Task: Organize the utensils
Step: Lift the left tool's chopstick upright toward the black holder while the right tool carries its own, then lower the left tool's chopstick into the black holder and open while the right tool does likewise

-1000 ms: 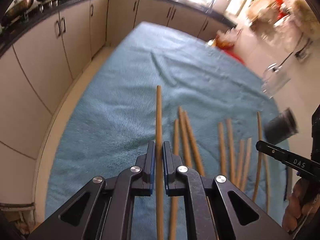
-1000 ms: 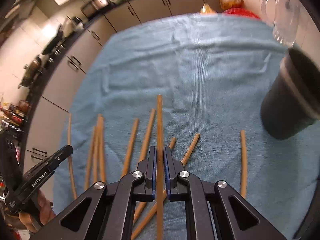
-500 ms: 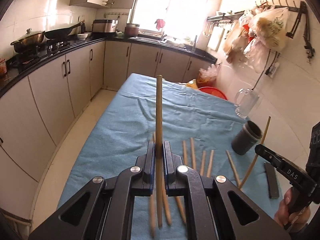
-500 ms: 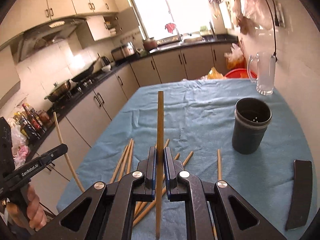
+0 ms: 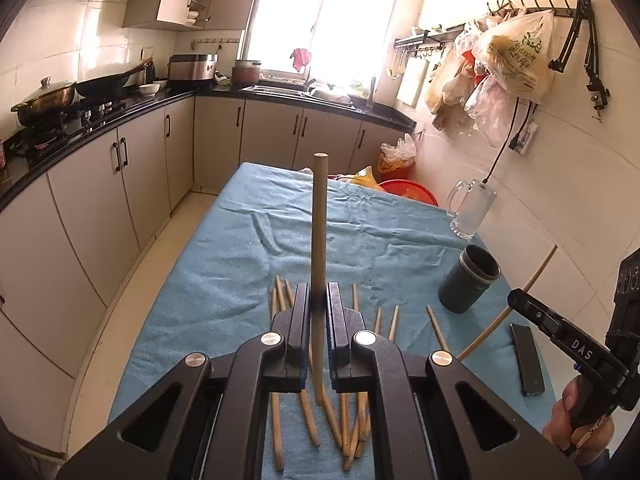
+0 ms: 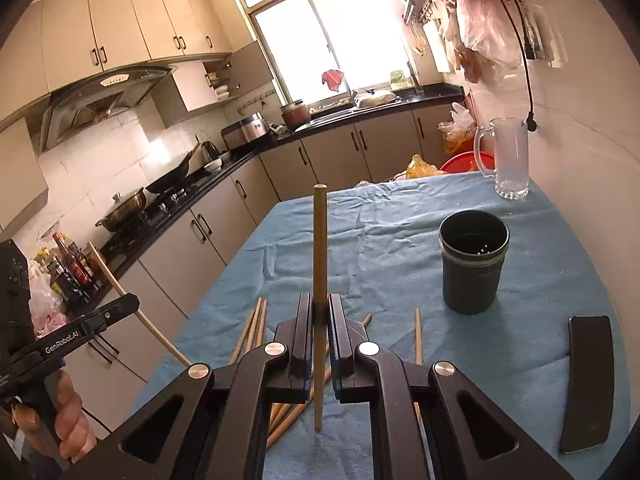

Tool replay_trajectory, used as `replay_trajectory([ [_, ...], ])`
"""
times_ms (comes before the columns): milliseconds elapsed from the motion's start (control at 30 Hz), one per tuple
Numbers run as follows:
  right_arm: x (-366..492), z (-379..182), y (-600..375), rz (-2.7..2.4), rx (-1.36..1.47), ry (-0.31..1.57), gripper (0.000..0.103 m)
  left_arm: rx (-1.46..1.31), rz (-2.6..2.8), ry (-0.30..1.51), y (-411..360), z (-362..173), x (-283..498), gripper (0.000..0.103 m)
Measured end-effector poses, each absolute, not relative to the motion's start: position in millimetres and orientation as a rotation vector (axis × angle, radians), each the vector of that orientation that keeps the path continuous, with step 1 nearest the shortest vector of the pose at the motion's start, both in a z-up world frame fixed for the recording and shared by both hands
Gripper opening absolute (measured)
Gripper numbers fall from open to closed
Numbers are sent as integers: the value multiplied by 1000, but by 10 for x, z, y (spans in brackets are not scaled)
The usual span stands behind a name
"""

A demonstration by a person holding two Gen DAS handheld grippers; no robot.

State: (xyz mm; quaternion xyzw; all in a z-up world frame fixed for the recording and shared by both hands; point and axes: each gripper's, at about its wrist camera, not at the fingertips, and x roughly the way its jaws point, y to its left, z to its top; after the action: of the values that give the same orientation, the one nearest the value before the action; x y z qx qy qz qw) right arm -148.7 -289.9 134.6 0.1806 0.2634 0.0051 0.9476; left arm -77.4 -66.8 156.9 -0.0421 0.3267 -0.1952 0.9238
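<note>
My left gripper [image 5: 319, 300] is shut on a wooden chopstick [image 5: 319, 216] that sticks up and forward above the blue cloth. In the right wrist view my right gripper [image 6: 319, 312] is likewise shut on a second chopstick [image 6: 319, 248]. Each gripper shows in the other's view: the right gripper [image 5: 516, 296] at the far right edge with its stick slanting, the left gripper [image 6: 130, 303] at the far left. Several loose chopsticks [image 5: 280, 420] [image 6: 254, 328] lie on the cloth below both grippers. A dark round cup [image 6: 474, 260] [image 5: 468, 278] stands upright and empty, ahead and to the right.
The table, under a blue cloth [image 6: 392, 220], also bears a glass mug [image 6: 506, 156] at the far right and a flat black object [image 6: 588, 380] near the right edge. Kitchen cabinets and a stove run along the left. A person's hand [image 5: 576, 420] holds the right gripper.
Both grippers have risen off the cloth with their chopsticks and tipped upward, so the kitchen and window came into view. The cup looks farther below than before.
</note>
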Motion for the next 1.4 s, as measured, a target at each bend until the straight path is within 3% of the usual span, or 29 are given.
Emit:
replay_trajectory([
  [733,-1877,1646,-3364,-62,437,422,8,-34,-521,640,-1326,1903,-853,7],
  [1400,-2056,2304,-4334,-204,495,229,8,-30,-688,599,-2547,2527,-474,7],
])
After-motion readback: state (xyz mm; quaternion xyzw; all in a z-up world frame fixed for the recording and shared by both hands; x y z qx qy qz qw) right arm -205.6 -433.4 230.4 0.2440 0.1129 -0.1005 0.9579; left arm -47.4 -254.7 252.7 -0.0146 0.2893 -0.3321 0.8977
